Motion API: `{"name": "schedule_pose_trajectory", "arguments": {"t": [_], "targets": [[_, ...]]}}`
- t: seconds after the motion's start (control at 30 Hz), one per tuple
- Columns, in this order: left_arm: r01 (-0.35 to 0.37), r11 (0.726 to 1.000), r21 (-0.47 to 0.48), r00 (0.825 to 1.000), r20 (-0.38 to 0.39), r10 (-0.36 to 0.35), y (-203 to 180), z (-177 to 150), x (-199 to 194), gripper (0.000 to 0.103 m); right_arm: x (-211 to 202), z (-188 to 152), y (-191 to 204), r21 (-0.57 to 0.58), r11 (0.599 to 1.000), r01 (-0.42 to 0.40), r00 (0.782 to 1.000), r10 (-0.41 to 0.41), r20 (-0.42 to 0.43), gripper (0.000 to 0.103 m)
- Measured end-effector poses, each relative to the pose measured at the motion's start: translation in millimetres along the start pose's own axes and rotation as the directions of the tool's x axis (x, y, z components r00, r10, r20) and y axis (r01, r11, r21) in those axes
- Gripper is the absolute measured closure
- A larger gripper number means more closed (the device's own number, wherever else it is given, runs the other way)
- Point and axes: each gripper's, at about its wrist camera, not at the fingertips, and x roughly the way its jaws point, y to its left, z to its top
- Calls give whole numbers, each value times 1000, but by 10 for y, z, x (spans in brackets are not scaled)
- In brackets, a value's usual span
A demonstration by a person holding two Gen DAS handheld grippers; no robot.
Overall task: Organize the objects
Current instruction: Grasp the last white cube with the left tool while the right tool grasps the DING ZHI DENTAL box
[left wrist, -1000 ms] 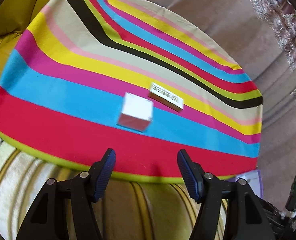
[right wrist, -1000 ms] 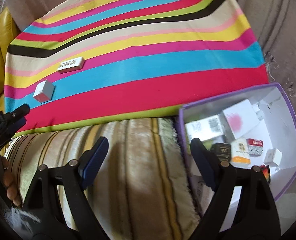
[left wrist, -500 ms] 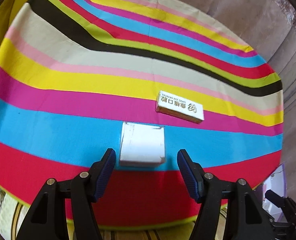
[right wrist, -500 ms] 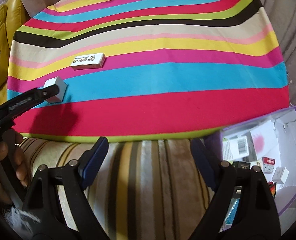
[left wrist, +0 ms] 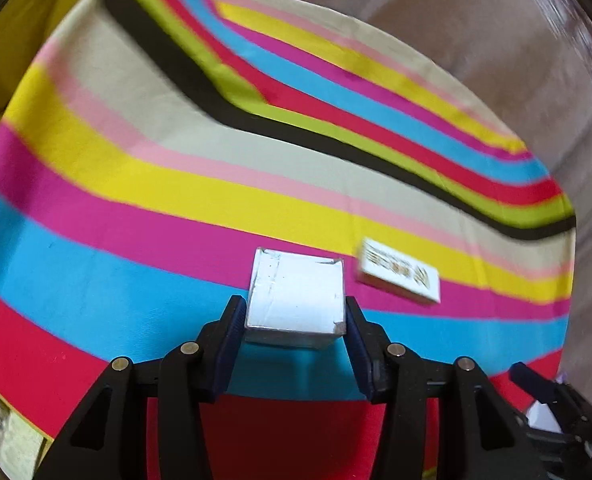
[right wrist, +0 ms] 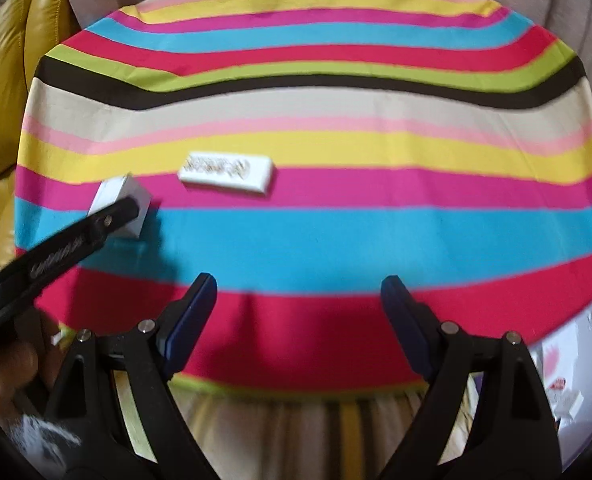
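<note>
A small white cube box [left wrist: 296, 296] sits on the blue stripe of the striped cloth [left wrist: 176, 160]. My left gripper [left wrist: 294, 308] has it between its jaws, which are closing; both blue pads [left wrist: 234, 320] touch its sides. A flat white box with printed characters [left wrist: 399, 276] lies just right of it on the pink stripe. In the right wrist view the same cube box [right wrist: 116, 190] and flat box [right wrist: 228, 170] lie left of centre. My right gripper [right wrist: 299, 284] stands open and empty over the red stripe near the cloth's front edge.
A purple-rimmed white bin [right wrist: 575, 360] with several small packages is at the lower right. A yellow cushion [right wrist: 16, 60] borders the cloth on the left. Beige striped fabric [right wrist: 296, 420] lies below the cloth's front edge. A person's hand [right wrist: 4, 364] holds the left gripper.
The left gripper moved forward over the cloth to the cube box and its jaws narrowed onto it. The right gripper swung left, from the bin to over the cloth.
</note>
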Motion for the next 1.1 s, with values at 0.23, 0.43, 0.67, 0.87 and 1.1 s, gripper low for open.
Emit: {"name": "schedule_pose_trajectory", "arguments": {"t": [0.23,0.43,0.67,0.87,1.1], "targets": [[10,988,-153,995,101,5,319,-43,-179,54,301,320,278,32,999,-21,999,19,47,16],[35,976,-216,990,138,-5,468,-58,-216,54,453,514,483,13,999,-34,996,32,85,12],[46,976,-214,990,139,-17,457,-36,-172,54,640,639,589,38,999,14,997,-17,77,9],[53,975,-215,991,131,-25,473,-16,-108,54,869,663,638,46,997,56,998,-57,23,9],[58,976,-210,991,131,-31,474,-21,-109,54,892,626,693,14,997,81,996,-81,31,16]]}}
